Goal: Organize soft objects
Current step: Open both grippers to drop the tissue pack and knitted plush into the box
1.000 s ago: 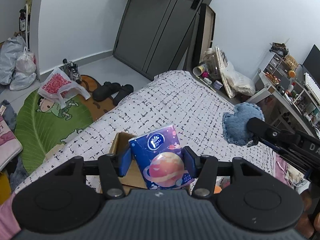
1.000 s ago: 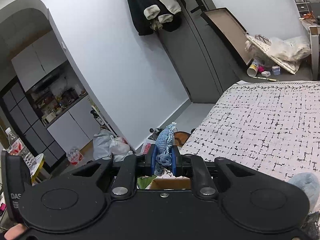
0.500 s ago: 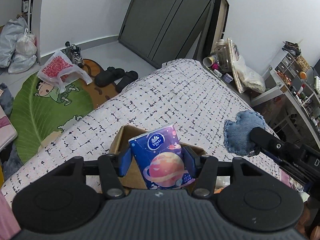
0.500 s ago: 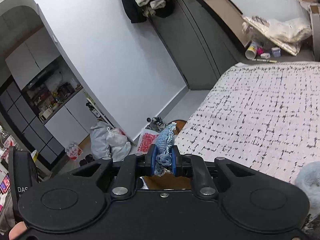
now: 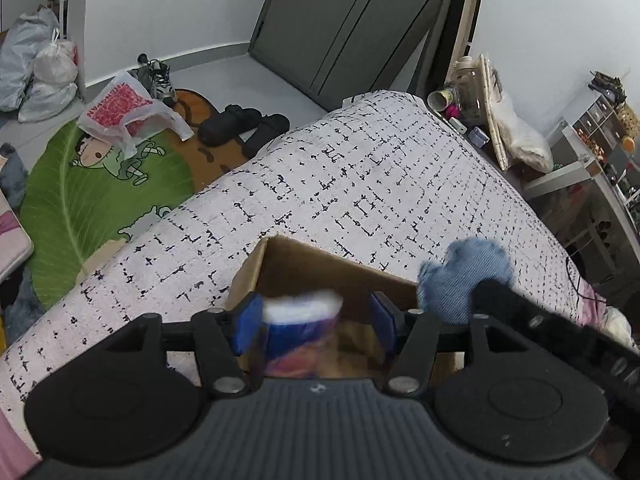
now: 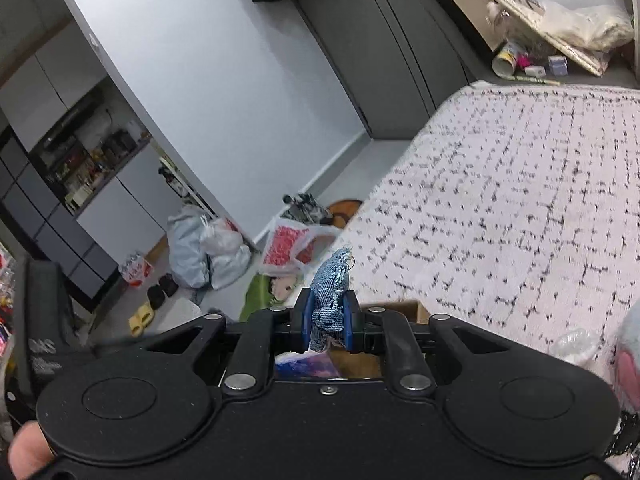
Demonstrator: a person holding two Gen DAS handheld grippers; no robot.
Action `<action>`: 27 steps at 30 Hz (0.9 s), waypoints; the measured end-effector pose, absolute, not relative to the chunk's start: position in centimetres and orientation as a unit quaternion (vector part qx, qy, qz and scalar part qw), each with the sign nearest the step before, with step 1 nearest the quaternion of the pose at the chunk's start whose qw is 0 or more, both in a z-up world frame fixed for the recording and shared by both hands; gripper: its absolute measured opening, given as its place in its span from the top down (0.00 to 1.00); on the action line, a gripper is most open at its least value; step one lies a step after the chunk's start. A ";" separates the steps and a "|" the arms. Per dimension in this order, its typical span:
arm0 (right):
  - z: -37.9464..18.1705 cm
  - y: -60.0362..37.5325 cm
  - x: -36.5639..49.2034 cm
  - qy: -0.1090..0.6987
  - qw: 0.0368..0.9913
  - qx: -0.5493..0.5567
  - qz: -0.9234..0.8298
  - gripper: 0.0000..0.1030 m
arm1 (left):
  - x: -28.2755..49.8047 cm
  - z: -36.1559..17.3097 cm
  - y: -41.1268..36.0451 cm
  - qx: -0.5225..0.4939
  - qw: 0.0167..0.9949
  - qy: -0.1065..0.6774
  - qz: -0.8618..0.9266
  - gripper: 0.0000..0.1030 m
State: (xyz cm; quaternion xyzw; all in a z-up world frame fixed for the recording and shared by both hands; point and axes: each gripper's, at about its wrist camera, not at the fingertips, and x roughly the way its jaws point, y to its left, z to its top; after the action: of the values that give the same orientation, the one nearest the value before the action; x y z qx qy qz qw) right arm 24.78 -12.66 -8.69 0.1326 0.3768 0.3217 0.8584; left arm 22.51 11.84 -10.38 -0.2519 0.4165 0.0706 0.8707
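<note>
A brown cardboard box (image 5: 304, 264) sits on the bed with the white, black-flecked cover (image 5: 360, 184). My left gripper (image 5: 314, 322) hangs over the box with its jaws spread apart. A blue tissue pack (image 5: 300, 332) with a planet print is blurred between the jaws, low in the box mouth, free of the right pad. My right gripper (image 6: 327, 322) is shut on a blue denim soft toy (image 6: 330, 288), which also shows in the left wrist view (image 5: 464, 276) at the box's right edge. The pack's top shows below it (image 6: 304, 362).
A green leaf rug (image 5: 92, 184), a red-and-white plastic bag (image 5: 124, 110) and black slippers (image 5: 240, 124) lie on the floor left of the bed. A cluttered desk (image 5: 592, 168) stands to the right. A clear bag (image 6: 572, 346) and a pale plush (image 6: 632, 344) lie on the bed.
My left gripper has opened and the tissue pack has dropped lower into the box. My right gripper has moved the denim toy in over the box's right side.
</note>
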 end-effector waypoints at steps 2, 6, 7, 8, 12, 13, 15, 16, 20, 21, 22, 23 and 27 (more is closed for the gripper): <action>-9.1 -12.4 24.7 0.385 0.856 0.126 0.320 0.85 | 22.3 -10.1 12.1 -0.256 0.870 0.414 0.073 0.41; -9.6 -11.8 24.6 0.398 0.851 0.121 0.322 0.83 | 21.7 -9.4 12.4 -0.256 0.871 0.412 0.080 0.39; -9.7 -11.7 24.5 0.399 0.850 0.119 0.323 0.83 | 21.5 -9.3 12.4 -0.255 0.870 0.413 0.082 0.39; -9.7 -11.6 24.4 0.399 0.850 0.118 0.324 0.81 | 21.4 -9.2 12.6 -0.255 0.870 0.415 0.083 0.38; -9.6 -11.1 24.4 0.403 0.850 0.107 0.321 0.55 | 20.5 -8.4 13.0 -0.259 0.866 0.418 0.092 0.32; -9.5 -11.2 24.3 0.401 0.853 0.104 0.316 0.35 | 20.3 -8.2 13.1 -0.257 0.866 0.418 0.098 0.32; -8.9 -11.4 23.7 0.385 0.863 0.098 0.310 0.29 | 19.7 -7.5 13.0 -0.252 0.867 0.414 0.113 0.30; -8.5 -11.6 23.4 0.381 0.865 0.094 0.312 0.28 | 19.4 -7.2 13.0 -0.250 0.870 0.410 0.115 0.30; -6.8 -12.5 22.5 0.367 0.872 0.093 0.311 0.16 | 18.4 -6.1 12.5 -0.247 0.877 0.395 0.121 0.16; -6.4 -12.7 22.3 0.363 0.874 0.090 0.310 0.14 | 18.1 -5.8 12.4 -0.247 0.878 0.392 0.122 0.11; -6.1 -13.0 21.9 0.358 0.877 0.086 0.307 0.12 | 17.9 -5.5 12.2 -0.247 0.878 0.391 0.122 0.09; -5.7 -13.1 21.7 0.355 0.881 0.081 0.303 0.12 | 17.6 -5.3 12.1 -0.246 0.879 0.389 0.121 0.05; -4.4 -14.4 21.0 0.353 0.881 0.088 0.303 0.11 | 16.6 -4.1 11.3 -0.241 0.885 0.383 0.111 0.00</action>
State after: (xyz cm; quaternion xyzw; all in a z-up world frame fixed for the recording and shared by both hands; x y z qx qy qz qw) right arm 20.96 -14.40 -4.39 0.0878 0.3528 0.3028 0.8810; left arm 16.59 11.26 -4.06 -0.2412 0.3833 0.1113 0.8846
